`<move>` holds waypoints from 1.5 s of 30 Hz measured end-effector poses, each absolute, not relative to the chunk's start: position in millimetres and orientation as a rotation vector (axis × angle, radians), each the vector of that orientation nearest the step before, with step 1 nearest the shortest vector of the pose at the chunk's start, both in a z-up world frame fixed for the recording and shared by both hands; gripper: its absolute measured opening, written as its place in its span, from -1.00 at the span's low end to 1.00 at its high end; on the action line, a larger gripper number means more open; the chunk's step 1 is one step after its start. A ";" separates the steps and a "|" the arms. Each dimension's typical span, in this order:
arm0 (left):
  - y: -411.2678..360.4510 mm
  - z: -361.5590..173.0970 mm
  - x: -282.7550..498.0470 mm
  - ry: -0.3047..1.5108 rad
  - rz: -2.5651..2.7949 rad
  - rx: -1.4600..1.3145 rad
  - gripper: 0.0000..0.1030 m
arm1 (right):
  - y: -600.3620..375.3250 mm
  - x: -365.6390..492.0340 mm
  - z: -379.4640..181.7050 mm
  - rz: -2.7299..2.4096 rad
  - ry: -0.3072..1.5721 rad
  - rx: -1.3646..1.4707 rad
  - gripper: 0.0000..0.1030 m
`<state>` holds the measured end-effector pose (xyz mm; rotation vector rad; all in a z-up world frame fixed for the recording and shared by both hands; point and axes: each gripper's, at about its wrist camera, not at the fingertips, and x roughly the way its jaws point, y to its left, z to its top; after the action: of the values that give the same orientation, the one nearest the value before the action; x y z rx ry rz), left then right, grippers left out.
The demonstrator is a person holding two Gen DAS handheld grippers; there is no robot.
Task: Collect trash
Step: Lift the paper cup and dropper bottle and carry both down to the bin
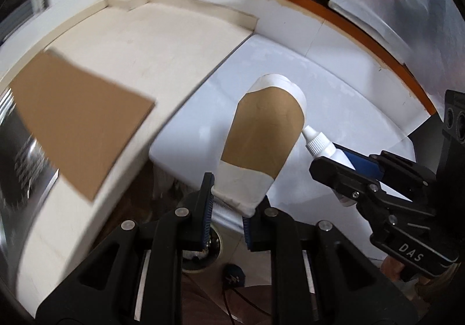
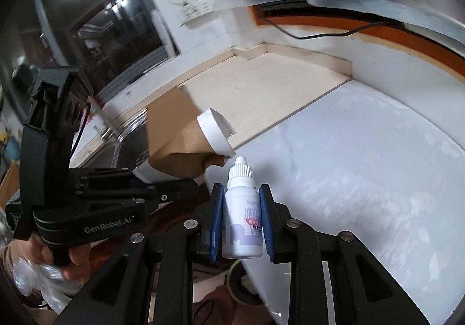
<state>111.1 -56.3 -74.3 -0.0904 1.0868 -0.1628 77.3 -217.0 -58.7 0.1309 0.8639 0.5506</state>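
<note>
The white tabletop [image 1: 334, 110] is looked down upon steeply from the left wrist view, from close above its near edge, along the left gripper [image 1: 226, 208]. From the right wrist view the same tabletop [image 2: 363, 165] is seen at a shallower slant, along the right gripper [image 2: 241, 220]. Shared by both are the tabletop, the beige counter [image 1: 151, 43] beyond it, and the paper cup [image 1: 261, 133].

A crushed brown-and-white paper cup [image 1: 261, 133] and a small white dropper bottle [image 2: 241, 217], both held aloft.
</note>
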 end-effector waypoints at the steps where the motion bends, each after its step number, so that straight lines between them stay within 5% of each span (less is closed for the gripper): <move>1: -56.3 -77.1 100.4 1.091 -0.147 -0.093 -0.72 | -213.9 66.3 -61.4 0.564 0.873 0.121 -0.54; 20: -21.1 -177.8 0.6 1.300 0.029 -0.160 -0.72 | -158.0 -10.9 -155.9 0.636 1.040 0.040 -0.54; 45: 42.6 -464.0 14.8 1.527 0.013 -0.148 -0.68 | -117.0 22.2 -497.0 0.339 1.386 0.174 -0.50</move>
<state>14.8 42.6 -464.0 -0.1478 1.5271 0.0129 22.2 -117.0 -497.0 0.1743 1.3856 0.3392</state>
